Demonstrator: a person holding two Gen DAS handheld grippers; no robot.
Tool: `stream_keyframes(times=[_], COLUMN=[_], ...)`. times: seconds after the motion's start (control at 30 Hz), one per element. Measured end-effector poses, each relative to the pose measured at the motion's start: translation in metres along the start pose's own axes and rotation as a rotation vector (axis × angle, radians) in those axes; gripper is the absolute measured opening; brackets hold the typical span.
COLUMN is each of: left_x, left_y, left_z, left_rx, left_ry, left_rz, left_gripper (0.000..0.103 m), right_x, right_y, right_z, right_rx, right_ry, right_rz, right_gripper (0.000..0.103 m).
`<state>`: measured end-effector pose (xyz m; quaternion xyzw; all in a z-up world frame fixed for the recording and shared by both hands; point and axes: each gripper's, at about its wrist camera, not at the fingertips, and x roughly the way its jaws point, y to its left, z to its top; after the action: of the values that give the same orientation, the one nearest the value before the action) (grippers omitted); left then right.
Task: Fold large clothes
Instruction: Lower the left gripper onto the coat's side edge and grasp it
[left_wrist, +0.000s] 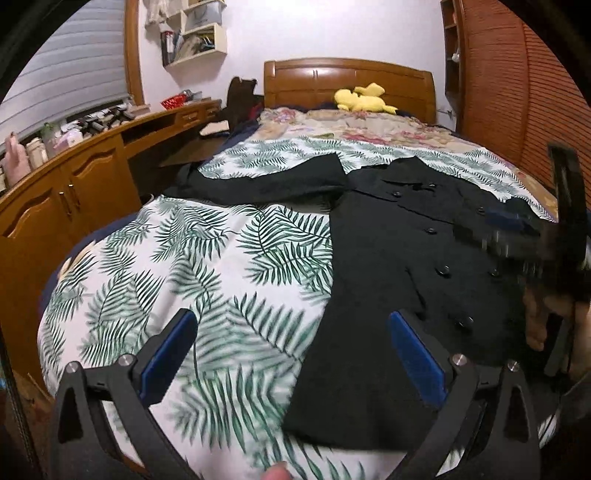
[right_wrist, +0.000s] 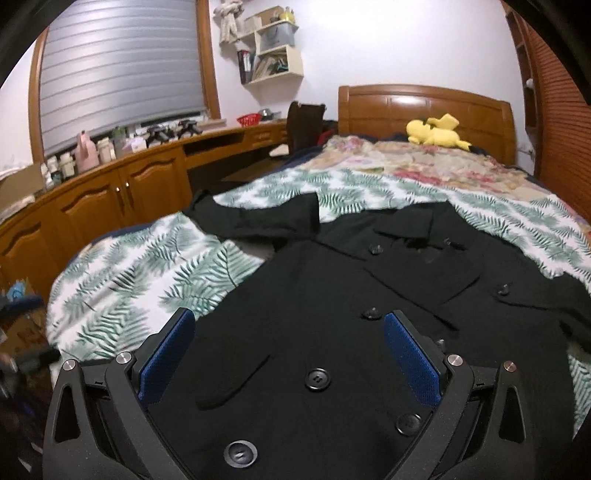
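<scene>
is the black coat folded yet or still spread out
Spread out: the coat lies flat, front up on the bed, one sleeve stretched sideways.

Coat (right_wrist: 332, 295): black, black buttons (right_wrist: 317, 379). Bedspread (left_wrist: 177, 266): white, green fern-leaf print. Beyond it, at 12 o'clock, quilt (left_wrist: 354, 125): beige with pink floral. Soft toy (right_wrist: 436, 134): yellow. Headboard (right_wrist: 424, 107), cabinets (right_wrist: 122, 199) at 9 o'clock: orange-brown wood. Gripper pads (right_wrist: 168, 354): blue.

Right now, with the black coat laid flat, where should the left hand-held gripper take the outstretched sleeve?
Probably pinch the cuff end of the sleeve, coming from the left bedside. It lies flat, stretched away from the black coat body, so that free end can swing across the buttons.
</scene>
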<state>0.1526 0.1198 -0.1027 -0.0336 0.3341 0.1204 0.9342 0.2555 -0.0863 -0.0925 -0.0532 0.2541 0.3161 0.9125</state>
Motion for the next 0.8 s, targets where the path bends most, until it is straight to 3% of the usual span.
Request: stream_keyframes(times=[0.1, 0.37, 0.57, 0.8], left_x=[0.025, 0.099, 0.149, 0.199], left_y=[0.012, 0.034, 0.053, 0.088], left_z=[0.022, 0.076, 0.106, 0.129], left_rx=[-0.003, -0.091, -0.104, -0.229], left_ry=[0.006, 0.018, 0.027, 0.045], left_rz=[-0.043, -0.189, -0.168, -0.169], left_gripper=[0.103, 0.103, 0.099, 0.096], right_x=[0.018, 0.038, 0.043, 0.047], right_y=[-0.003, -0.018, -0.017, -0.011], right_z=[-0.010, -0.020, -0.021, -0.022], right_rx=[-0.028, 0.026, 0.014, -0.002], right_ry=[0.056, 0.123, 0.143, 0.161], right_rz=[-0.023, 0.024, 0.029, 0.030], right_gripper=[0.103, 0.103, 0.103, 0.103])
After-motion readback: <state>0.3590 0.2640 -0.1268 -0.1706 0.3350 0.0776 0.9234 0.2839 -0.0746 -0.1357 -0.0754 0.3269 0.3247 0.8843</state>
